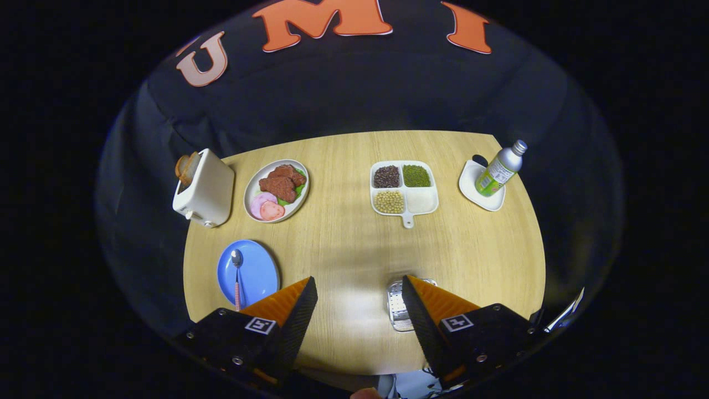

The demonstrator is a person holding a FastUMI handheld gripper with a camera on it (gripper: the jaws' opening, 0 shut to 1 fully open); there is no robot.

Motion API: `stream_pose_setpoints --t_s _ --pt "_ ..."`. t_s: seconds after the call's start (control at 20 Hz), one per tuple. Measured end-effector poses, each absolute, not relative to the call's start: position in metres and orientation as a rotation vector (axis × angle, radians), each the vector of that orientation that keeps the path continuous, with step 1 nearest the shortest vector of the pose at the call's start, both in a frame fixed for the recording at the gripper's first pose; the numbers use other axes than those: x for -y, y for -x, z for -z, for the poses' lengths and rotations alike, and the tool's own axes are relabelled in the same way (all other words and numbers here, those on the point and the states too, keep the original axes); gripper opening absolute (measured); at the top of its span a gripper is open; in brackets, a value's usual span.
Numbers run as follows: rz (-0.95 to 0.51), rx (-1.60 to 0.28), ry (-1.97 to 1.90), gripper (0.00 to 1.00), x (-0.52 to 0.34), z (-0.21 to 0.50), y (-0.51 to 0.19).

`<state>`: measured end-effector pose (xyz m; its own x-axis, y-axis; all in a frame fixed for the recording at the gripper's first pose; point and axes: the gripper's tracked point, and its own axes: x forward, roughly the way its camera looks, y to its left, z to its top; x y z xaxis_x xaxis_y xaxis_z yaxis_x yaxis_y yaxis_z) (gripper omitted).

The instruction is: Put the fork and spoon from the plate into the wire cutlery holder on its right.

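The hand-held gripper hangs wide open and empty above the desk; swing left to the spoon on the blue plate, gripping its handle crosswise, then carry it to the holder

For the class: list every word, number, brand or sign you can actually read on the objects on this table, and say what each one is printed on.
None can be read.
Bottle on the white coaster: a printed label, too small and blurred to read.
Gripper, fingers open above the table: square black-and-white marker patterns on its body, no words.
Toaster, blue plate, spoon: no text visible.
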<state>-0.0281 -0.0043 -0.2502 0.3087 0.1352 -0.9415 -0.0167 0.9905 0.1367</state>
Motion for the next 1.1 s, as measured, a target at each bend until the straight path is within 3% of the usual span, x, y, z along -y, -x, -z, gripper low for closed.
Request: stream_pose_setpoints --t_s 0.1,0.65,1.1 --pt "-0.123 -1.232 -0.115 0.97 -0.018 0.245 0.024" --pt "-0.306 -1.215 -0.064 0.98 -0.147 0.259 0.032" --pt "-0.463 -1.416 0.022 0.95 -0.253 0.32 0.089"
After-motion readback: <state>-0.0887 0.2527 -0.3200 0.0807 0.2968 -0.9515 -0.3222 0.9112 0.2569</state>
